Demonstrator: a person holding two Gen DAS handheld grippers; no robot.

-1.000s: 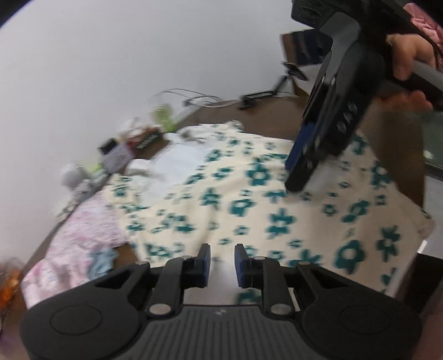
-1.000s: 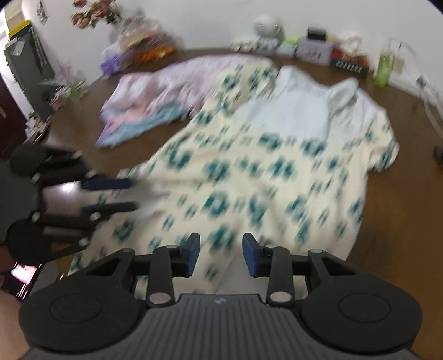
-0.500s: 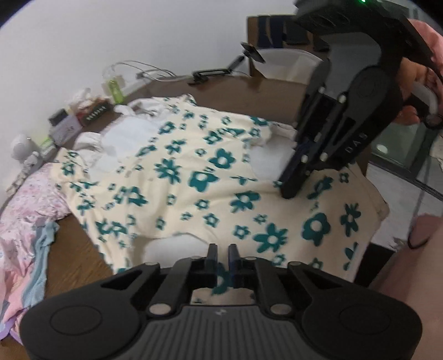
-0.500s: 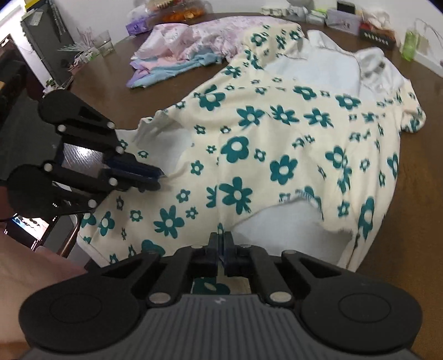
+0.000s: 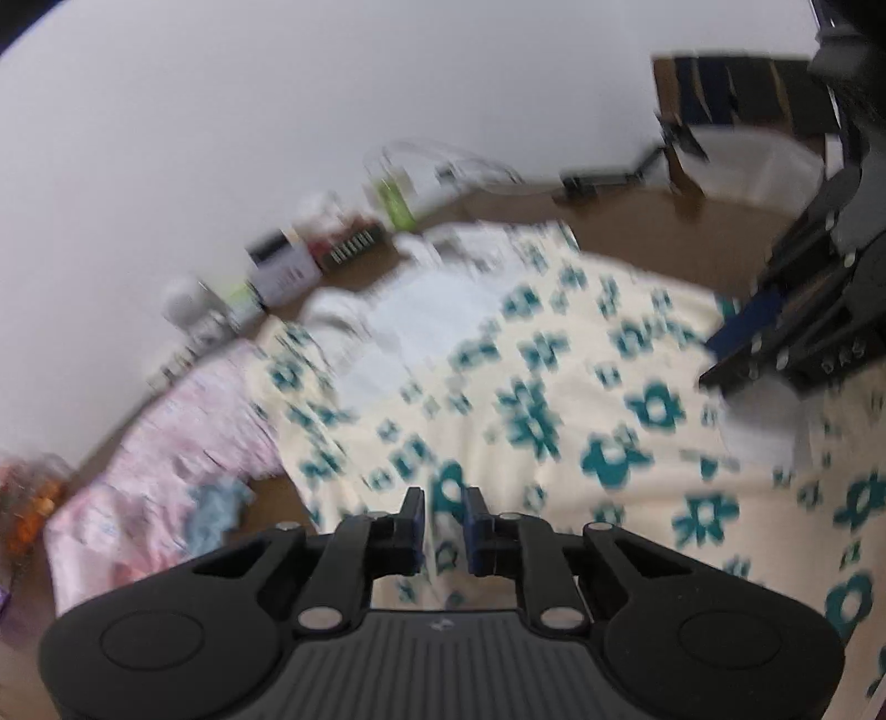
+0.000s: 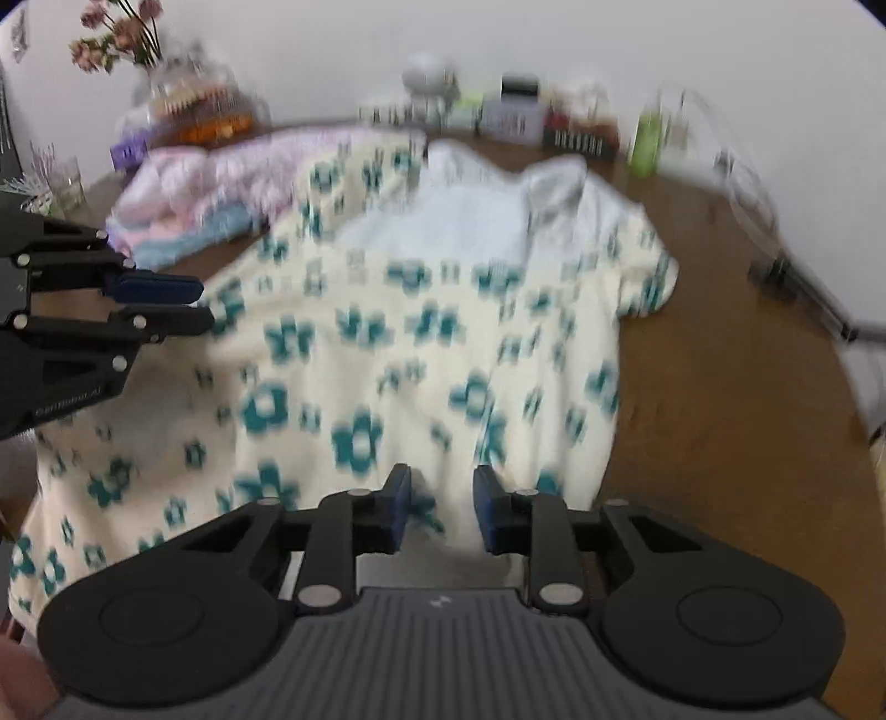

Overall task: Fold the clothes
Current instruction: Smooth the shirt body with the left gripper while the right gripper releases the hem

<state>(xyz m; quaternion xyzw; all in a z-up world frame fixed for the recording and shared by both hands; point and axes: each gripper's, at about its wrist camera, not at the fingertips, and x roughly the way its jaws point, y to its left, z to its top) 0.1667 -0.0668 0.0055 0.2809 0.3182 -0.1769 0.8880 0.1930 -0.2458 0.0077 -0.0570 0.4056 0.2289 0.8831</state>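
A cream garment with teal flower print (image 6: pixel 421 354) lies spread across the brown table (image 6: pixel 736 399), its white inner lining exposed near the collar at the far end. Its near hem hangs over the table edge closest to both grippers.

The left gripper (image 5: pixel 444 523) is positioned above the near hem with its jaws parted by a narrow gap; printed fabric is visible through the gap, and no cloth is clamped. The right gripper (image 6: pixel 441 512) sits over the same hem further along, its jaws released and set wider apart, holding nothing.

A pile of pink and blue clothes (image 6: pixel 205 205) rests just beside the garment on the left side. Along the wall stand a green bottle (image 6: pixel 645 141), small boxes and a vase of flowers (image 6: pixel 119 39). Both views are motion-blurred.
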